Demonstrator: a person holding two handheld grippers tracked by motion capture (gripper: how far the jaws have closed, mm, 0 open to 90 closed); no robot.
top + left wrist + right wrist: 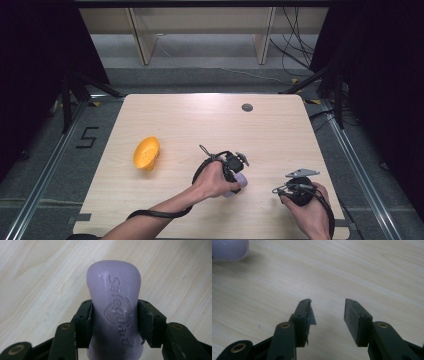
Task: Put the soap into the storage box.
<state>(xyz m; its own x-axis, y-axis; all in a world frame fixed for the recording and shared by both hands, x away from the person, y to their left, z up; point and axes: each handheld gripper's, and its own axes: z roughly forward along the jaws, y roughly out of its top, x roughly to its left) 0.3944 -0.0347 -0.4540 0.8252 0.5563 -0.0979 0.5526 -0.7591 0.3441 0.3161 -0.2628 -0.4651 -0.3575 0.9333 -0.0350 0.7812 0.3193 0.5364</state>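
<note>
Pale wooden surface carries the left gripper pinching a lilac Safeguard soap bar near five o'clock, where slick sides could slip free, while the right gripper stands spread and empty.

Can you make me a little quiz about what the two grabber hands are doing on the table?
1. True or false: the left gripper is squeezing the purple soap bar.
2. What is between the jaws of the right gripper? A) soap B) nothing C) the bowl
3. What colour is the bowl lying on its side on the table?

Key: 1 true. 2 B, they stand apart over bare wood. 3 orange.
</note>
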